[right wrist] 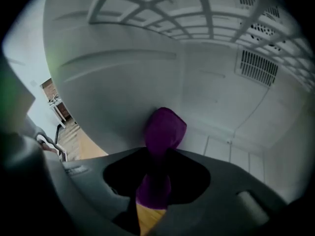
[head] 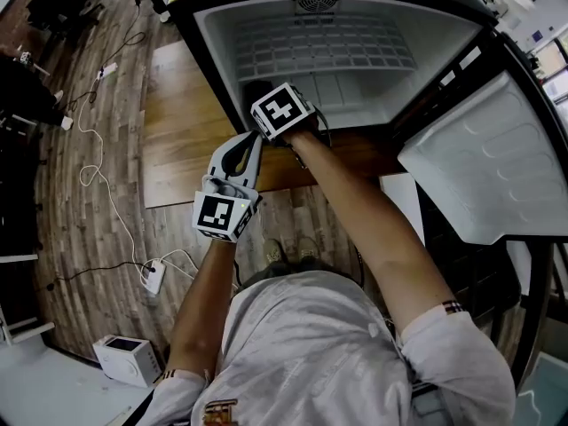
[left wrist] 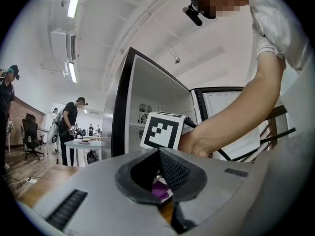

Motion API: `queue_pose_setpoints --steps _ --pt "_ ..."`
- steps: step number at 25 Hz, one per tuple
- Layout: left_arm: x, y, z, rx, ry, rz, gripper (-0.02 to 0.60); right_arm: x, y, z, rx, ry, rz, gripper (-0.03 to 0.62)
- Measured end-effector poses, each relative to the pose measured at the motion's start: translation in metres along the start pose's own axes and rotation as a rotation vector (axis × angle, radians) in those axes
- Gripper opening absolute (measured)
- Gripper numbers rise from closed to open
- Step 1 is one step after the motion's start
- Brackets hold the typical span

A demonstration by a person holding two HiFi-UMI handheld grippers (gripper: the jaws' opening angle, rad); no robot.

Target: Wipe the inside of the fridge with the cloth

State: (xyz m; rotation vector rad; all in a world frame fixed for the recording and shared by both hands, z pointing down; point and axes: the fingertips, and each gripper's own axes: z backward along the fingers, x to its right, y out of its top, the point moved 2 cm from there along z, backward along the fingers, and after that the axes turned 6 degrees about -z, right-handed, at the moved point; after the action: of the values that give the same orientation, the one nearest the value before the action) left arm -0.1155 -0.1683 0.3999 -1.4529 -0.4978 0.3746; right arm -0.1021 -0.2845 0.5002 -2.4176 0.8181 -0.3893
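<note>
The open fridge (head: 355,96) has a white inside and a wire shelf (head: 328,47). My right gripper (head: 259,94) reaches into its lower left corner, marker cube facing up. In the right gripper view the right gripper (right wrist: 160,154) is shut on a purple cloth (right wrist: 165,127), whose bunched end presses against the white inner wall (right wrist: 123,82) under the wire shelf (right wrist: 197,9). My left gripper (head: 251,140) stays outside, just below the right one, pointing at it. The left gripper (left wrist: 158,154) has its pads together; a purple scrap shows in the slit behind them.
The fridge door (head: 497,167) stands open at the right. A wooden board (head: 177,122) lies on the floor left of the fridge. Cables and a power strip (head: 153,278) trail at the left, near a white box (head: 129,359). People (left wrist: 69,127) stand by a far table.
</note>
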Motion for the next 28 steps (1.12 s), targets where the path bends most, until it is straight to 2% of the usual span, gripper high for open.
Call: queue_pose_setpoints --steps 6,11,17,28 --pt "-0.004 0.0 0.006 -0.003 0.011 0.0 0.0 0.0 -0.007 -0.011 -0.039 0.004 0.009 0.112" --pt "-0.003 -0.001 0.002 -0.003 0.008 -0.001 0.0 0.02 -0.015 -0.01 -0.054 -0.031 0.021 0.112" --pt "0.004 -0.003 -0.004 -0.005 -0.006 0.0 0.0 0.061 -0.028 0.002 -0.063 -0.089 -0.002 0.112" --pt "0.015 -0.006 -0.015 -0.014 -0.032 -0.003 0.0 0.159 -0.065 0.04 -0.083 -0.238 -0.103 0.112"
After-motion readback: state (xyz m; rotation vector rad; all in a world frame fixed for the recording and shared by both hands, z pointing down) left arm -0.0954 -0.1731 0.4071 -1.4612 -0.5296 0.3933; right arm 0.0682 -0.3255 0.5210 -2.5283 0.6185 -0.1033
